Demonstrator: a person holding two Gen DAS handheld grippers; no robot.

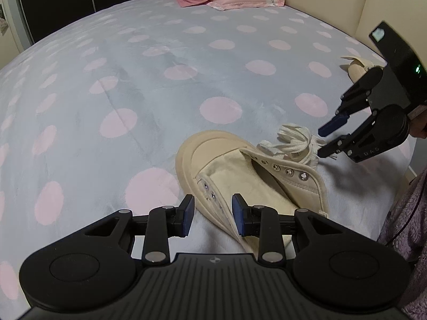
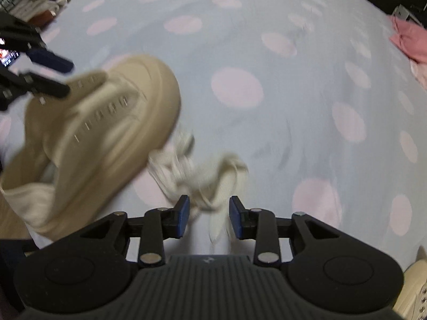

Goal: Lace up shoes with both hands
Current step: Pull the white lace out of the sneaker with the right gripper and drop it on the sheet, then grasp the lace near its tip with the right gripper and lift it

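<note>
Left claw [image 1: 210, 214] open astride unlaced shoe [image 1: 250, 170]; right claw [image 2: 209, 217] open over loose lace bundle [image 2: 200, 170] on bedspread [image 1: 133, 80]

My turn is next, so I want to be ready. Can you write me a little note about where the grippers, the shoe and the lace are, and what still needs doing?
Left gripper: fingers apart around the near eyelet flap of the shoe, not pressing on it.
Right gripper: open over the lace, holding nothing.
The shoe lies on the dotted blanket; the lace sits bunched beside it.
Done: nothing threaded, all eyelets look empty.
Left: pick up a lace end, steady the shoe, thread every eyelet.
</note>
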